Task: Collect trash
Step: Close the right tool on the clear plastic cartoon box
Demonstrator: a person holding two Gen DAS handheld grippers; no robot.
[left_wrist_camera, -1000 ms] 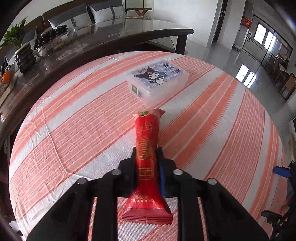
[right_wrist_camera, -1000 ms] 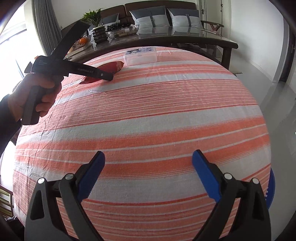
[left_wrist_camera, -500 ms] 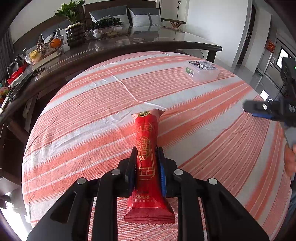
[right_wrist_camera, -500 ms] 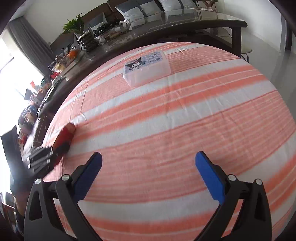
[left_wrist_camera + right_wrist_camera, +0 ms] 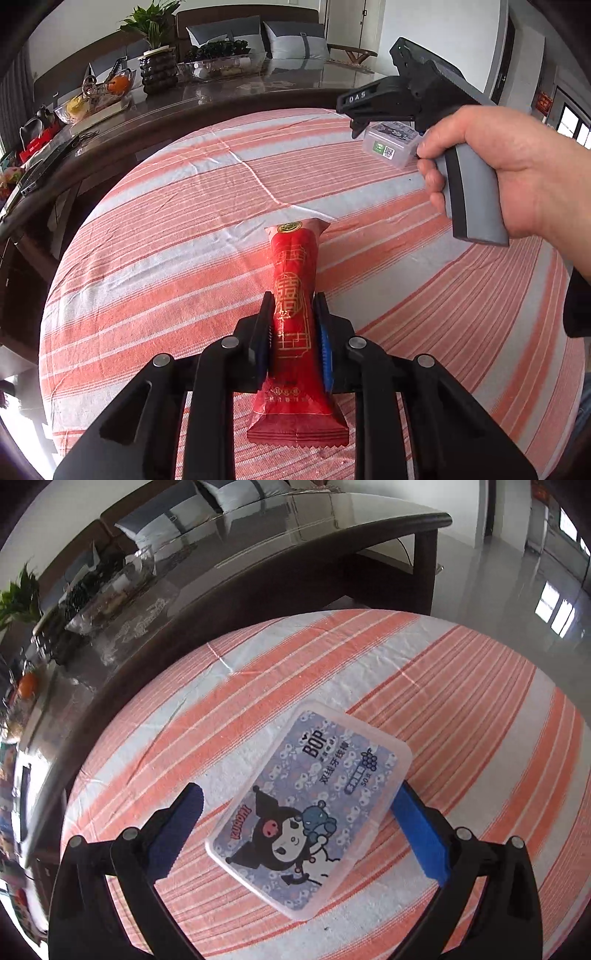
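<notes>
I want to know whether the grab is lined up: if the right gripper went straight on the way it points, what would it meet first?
The clear box. It lies between the open fingers of the right gripper, which points down at the striped cloth; height above the box is unclear.

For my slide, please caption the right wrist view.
Open right gripper straddles a clear plastic box on the striped tablecloth.

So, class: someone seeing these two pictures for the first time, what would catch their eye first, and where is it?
First, the red snack wrapper, pinched between the left gripper fingers over the orange-striped tablecloth. Next, the cartoon-printed plastic box, lying on the cloth between the open fingers of the right gripper.
</notes>
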